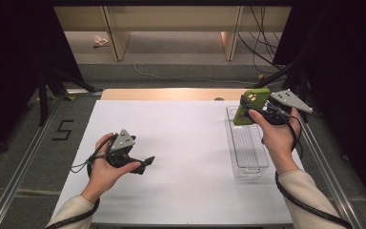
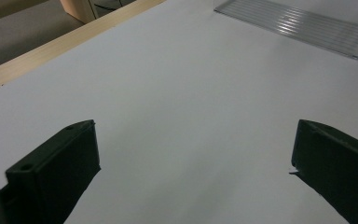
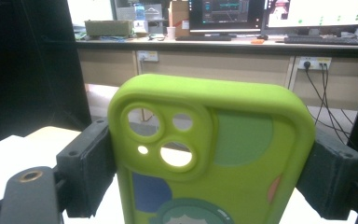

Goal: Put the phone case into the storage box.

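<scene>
While right tongs (image 3: 209,172) clamp case (image 3: 214,154) (camera cutouts visible).

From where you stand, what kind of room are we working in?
Most likely a lab or office workspace set up for recording. The white table stands between black curtains, and beyond the green phone case the right gripper view shows a desk with lit monitors and a keyboard.

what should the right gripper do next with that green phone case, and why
Probably lower it into the clear tray. The right gripper is shut on the green phone case by its two long edges and holds it in the air over the tray's far end, with nothing in the tray. The left gripper hangs open over the white table, well away, so the way looks free.
</scene>
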`<state>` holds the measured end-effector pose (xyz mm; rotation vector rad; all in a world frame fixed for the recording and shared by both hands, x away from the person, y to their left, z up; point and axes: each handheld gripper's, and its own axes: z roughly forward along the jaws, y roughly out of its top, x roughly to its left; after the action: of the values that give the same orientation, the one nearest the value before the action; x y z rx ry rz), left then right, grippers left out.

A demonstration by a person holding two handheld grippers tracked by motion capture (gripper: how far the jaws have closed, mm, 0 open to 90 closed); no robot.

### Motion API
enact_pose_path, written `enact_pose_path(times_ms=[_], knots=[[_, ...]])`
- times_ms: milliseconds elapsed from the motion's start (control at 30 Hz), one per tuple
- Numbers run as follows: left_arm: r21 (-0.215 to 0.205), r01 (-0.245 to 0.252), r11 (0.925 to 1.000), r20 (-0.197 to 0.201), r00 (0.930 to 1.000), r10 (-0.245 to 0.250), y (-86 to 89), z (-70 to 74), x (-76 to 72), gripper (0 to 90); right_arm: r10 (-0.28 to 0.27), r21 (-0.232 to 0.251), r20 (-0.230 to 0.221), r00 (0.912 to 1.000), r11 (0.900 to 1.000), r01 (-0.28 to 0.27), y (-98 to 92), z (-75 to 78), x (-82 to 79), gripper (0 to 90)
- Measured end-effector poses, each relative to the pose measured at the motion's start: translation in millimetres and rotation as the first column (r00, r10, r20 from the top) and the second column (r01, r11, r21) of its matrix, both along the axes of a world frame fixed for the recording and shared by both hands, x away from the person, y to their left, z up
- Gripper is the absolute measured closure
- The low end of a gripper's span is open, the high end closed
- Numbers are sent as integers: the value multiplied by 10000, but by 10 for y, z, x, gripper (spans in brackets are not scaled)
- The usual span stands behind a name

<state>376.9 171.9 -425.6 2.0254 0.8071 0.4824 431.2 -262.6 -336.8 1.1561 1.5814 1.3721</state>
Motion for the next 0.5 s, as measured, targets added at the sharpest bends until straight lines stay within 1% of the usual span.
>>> enact_pose_path(times_ms=[500], knots=[[-31,10,10000,-12,10000,-10,-1,0,0,6,-164,-33,-103,9998,9999,164,-53,-19,64,172]])
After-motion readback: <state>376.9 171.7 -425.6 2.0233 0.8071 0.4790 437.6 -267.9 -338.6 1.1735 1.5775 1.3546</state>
